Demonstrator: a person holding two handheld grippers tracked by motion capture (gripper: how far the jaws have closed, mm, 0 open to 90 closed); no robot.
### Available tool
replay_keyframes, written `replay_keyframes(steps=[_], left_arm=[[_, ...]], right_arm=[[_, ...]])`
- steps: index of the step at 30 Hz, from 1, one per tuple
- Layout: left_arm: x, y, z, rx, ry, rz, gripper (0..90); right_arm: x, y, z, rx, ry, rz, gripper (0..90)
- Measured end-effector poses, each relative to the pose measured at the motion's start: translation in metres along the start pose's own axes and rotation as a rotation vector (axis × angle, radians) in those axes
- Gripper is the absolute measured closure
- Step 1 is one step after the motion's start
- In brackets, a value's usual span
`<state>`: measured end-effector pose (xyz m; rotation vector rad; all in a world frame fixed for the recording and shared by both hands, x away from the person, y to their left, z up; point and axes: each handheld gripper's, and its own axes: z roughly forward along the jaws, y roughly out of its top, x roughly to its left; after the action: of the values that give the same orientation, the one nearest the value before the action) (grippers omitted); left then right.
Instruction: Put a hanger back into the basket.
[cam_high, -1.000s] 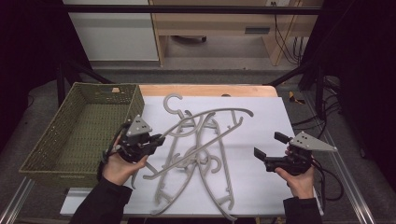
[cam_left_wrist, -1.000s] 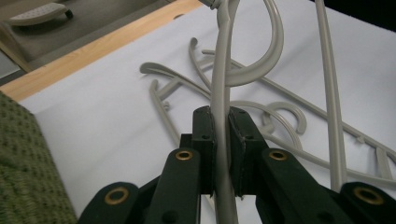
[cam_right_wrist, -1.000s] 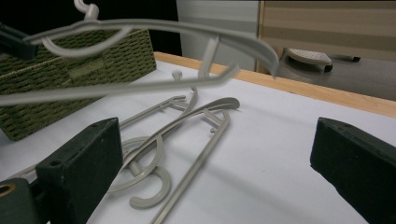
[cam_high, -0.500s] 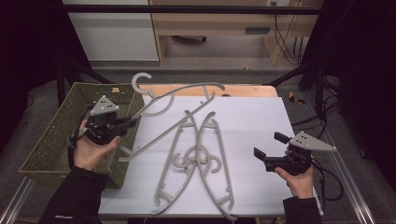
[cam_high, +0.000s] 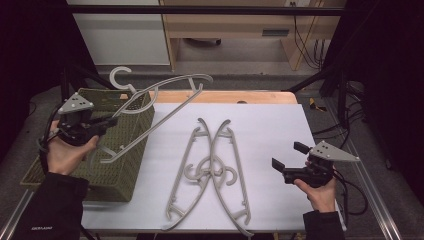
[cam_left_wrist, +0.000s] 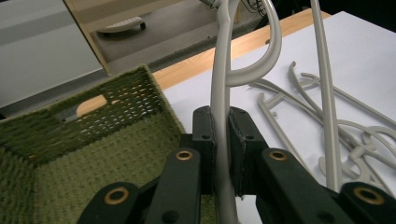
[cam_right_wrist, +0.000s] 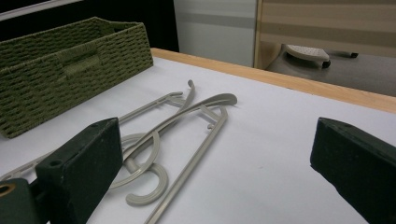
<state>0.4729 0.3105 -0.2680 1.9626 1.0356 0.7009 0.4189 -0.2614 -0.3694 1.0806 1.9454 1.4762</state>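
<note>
Above the green basket (cam_high: 125, 165), the left gripper (cam_high: 107, 121) pinches a grey hanger (cam_high: 165, 102) – its long axis slants from the basket up toward the table's (cam_high: 280, 125) far edge, hook (cam_high: 119, 76) pointing away. The right gripper (cam_high: 285, 161) rests spread open – bare white surface around it.

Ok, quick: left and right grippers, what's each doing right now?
Left gripper: closed on a grey hanger, held above the green basket.
Right gripper: open, holding nothing.
</note>
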Motion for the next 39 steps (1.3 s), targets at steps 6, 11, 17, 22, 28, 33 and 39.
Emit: replay_keyframes(steps=[6, 11, 17, 22, 28, 33, 39], left_arm=[[0.02, -0.011, -0.005, 0.017, 0.036, -0.012, 81.8], [0.04, -0.021, -0.009, 0.017, 0.062, -0.024, 81.8], [0.064, -0.032, -0.009, 0.051, 0.084, -0.021, 81.8], [0.081, -0.041, -0.008, 0.068, 0.108, -0.03, 81.8], [0.098, -0.05, -0.011, 0.069, 0.122, -0.054, 81.8], [0.106, -0.056, -0.014, 0.076, 0.141, -0.056, 81.8], [0.117, -0.067, -0.023, 0.071, 0.169, -0.074, 81.8]], right_arm=[[0.0, -0.001, 0.001, 0.003, -0.001, 0.002, 2.6], [-0.001, -0.001, 0.003, 0.01, -0.001, 0.0, 2.6], [-0.002, -0.003, 0.004, 0.019, -0.001, 0.002, 2.6], [-0.001, -0.003, 0.005, 0.018, -0.006, 0.005, 2.6], [-0.001, -0.004, 0.007, 0.028, -0.009, 0.003, 2.6], [-0.001, -0.004, 0.008, 0.029, -0.01, 0.002, 2.6], [-0.001, -0.004, 0.007, 0.023, -0.005, 0.006, 2.5]])
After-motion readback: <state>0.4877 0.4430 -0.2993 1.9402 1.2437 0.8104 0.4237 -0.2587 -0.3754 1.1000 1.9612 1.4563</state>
